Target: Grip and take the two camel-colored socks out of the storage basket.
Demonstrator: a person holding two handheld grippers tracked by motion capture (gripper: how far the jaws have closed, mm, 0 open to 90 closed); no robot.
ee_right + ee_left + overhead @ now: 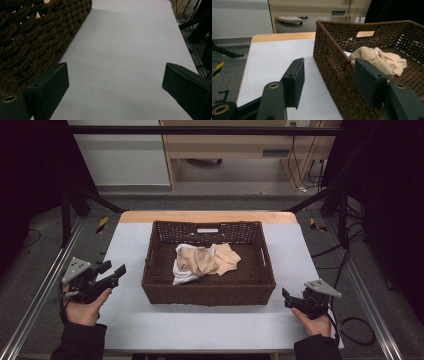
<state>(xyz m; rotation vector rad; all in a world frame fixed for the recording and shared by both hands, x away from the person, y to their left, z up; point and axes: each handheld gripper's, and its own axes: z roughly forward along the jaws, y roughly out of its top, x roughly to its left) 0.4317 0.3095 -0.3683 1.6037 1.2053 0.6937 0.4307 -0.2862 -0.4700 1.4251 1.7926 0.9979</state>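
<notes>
2 crumpled cloths (202,261), 1 beige over 1 white, heaped mid-floor inside the brown wicker basket (208,292) on the pale surface (200,325). Likely light, limp and floppy, not fragile, prone to sagging and snagging on the weave. Best pinched at a raised fold on top of the heap, clear of the basket wall. Left gripper (114,272) raised beside the basket's left wall, fingers (294,80) wide apart, nothing between. Right gripper (289,298) low near the front right corner, fingers (50,85) spread wide, empty.
</notes>
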